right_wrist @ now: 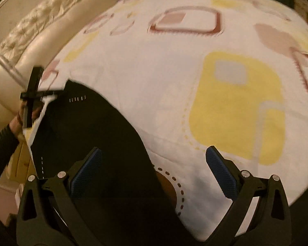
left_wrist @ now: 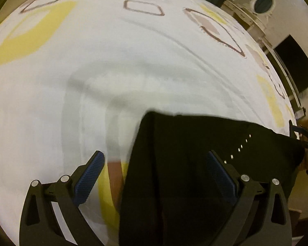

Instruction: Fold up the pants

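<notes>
Black pants [left_wrist: 184,164] lie on a white bed sheet [left_wrist: 113,61] with yellow and brown shapes. In the left wrist view they fill the lower right, a row of white stitches near their right side. My left gripper [left_wrist: 154,164] is open, jaws wide apart, hovering over the pants' left edge. In the right wrist view the pants [right_wrist: 92,133] lie lower left on the sheet [right_wrist: 154,82]. My right gripper [right_wrist: 154,162] is open above the pants' right edge. The left gripper [right_wrist: 33,94] also shows there at the pants' far corner.
A cream padded headboard or sofa [right_wrist: 30,30] runs along the left of the right wrist view. In the left wrist view a cream wall with a round ornament [left_wrist: 262,3] and a dark screen [left_wrist: 295,65] stand past the bed's right edge.
</notes>
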Available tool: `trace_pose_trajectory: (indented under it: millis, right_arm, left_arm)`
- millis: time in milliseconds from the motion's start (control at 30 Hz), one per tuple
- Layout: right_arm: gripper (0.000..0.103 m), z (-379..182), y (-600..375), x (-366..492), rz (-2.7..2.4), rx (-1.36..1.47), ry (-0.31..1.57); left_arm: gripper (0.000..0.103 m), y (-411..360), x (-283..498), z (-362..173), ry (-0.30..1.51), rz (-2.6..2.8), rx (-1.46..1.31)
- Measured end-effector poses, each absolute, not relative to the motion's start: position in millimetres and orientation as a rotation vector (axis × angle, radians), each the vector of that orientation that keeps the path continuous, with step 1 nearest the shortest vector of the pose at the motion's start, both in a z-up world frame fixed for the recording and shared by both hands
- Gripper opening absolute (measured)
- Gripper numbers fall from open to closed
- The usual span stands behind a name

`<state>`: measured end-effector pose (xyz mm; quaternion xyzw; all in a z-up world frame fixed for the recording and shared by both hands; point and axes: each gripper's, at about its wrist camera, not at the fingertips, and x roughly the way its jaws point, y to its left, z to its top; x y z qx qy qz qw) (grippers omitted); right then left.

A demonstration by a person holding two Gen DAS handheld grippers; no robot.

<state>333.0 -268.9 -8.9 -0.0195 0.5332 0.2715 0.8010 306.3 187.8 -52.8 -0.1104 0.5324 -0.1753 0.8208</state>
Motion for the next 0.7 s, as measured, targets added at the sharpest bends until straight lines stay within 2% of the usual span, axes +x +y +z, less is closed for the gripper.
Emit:
trace_pose_trajectory:
  millis: [167, 267, 300, 333, 367, 400, 433, 467, 500, 533, 567, 600, 700]
  right_arm:
    - [0.101, -27.1, -256.0, 342.9, 0.650, -0.070, 1.224]
    - [0.101, -33.2, -245.1, 340.9, 0.694, -0.094, 1.263]
    - [0.101, -34.4, -241.1, 337.4, 0.710, -0.119, 1.272]
    - [0.101, -35.4, -238.5, 335.7, 0.720, -0.136, 1.277]
    - [0.096, -36.2, -234.9, 332.2, 0.737, -0.158, 1.285]
    - [0.091, -36.3, -233.0, 330.5, 0.750, -0.167, 1.292]
    - [0.072, -38.1, -229.3, 330.6, 0.762, -0.173, 1.305]
    - [0.052, -39.9, -227.9, 330.0, 0.766, -0.175, 1.325]
    - [0.043, -42.6, -222.2, 332.9, 0.764, -0.170, 1.337]
    - [0.025, -42.8, -221.3, 333.9, 0.757, -0.166, 1.339]
    - [0.010, -40.4, -220.6, 334.8, 0.723, -0.192, 1.326]
    - [0.007, -37.4, -221.4, 335.2, 0.696, -0.209, 1.315]
    - [0.007, -17.4, -227.1, 335.0, 0.619, -0.221, 1.220]
  left_arm:
    - [0.098, 187.6, 320.0, -53.2, 1.143, -0.400, -0.242]
    - [0.096, 178.6, 325.1, -59.1, 1.149, -0.394, -0.143]
    - [0.092, 177.0, 323.6, -59.7, 1.152, -0.408, -0.118]
    - [0.081, 172.0, 317.9, -58.2, 1.147, -0.421, -0.087]
    - [0.076, 171.3, 316.0, -57.5, 1.145, -0.416, -0.070]
    - [0.069, 171.0, 315.2, -56.9, 1.147, -0.417, -0.065]
    - [0.058, 172.5, 313.6, -55.9, 1.150, -0.416, -0.065]
    - [0.051, 175.2, 312.5, -55.3, 1.153, -0.405, -0.069]
    - [0.039, 177.9, 311.7, -54.4, 1.155, -0.398, -0.079]
    - [0.029, 180.5, 313.0, -53.8, 1.158, -0.405, -0.097]
    - [0.024, 183.3, 311.1, -52.4, 1.158, -0.418, -0.125]
    - [0.017, 182.2, 313.7, -50.9, 1.154, -0.417, -0.128]
    - [0.012, 178.0, 313.3, -38.1, 1.100, -0.391, -0.109]
